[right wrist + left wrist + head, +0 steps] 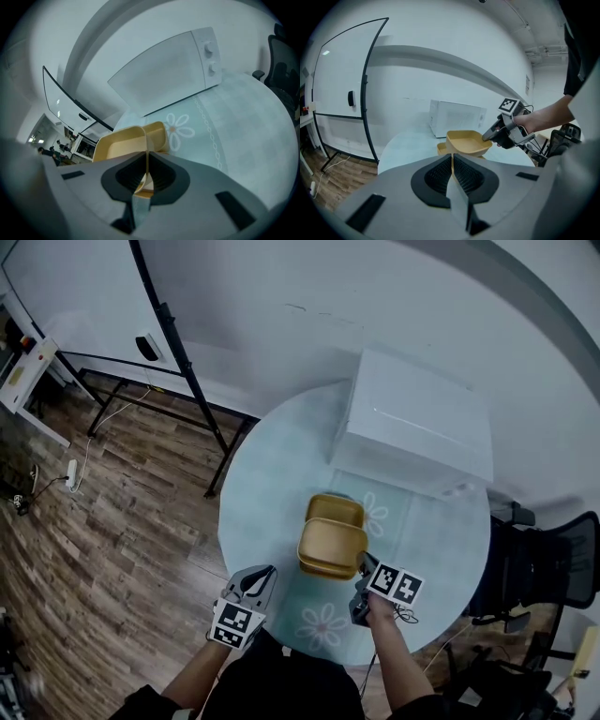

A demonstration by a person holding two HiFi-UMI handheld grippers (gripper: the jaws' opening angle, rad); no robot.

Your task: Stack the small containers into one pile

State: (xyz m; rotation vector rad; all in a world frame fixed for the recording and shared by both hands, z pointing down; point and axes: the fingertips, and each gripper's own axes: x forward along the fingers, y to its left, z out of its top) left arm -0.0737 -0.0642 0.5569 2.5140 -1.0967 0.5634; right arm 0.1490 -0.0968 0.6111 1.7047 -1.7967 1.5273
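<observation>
Right gripper [364, 564] is clamped on the near-right rim of the raised container [328, 546], which partly overlaps the second container [335, 509] on the table [267, 474]. Left gripper [263, 578] is near-left, jaws together, empty. I'd shift it far, level it, line up the rims, lower until nested, then let go.

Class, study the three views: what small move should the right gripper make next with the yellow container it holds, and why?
Probably carry the held container a little farther from the person until it sits squarely over the second container, then lower it. The right gripper is shut on its rim, it looks lifted off the table, and it overlaps the other only partly.
</observation>
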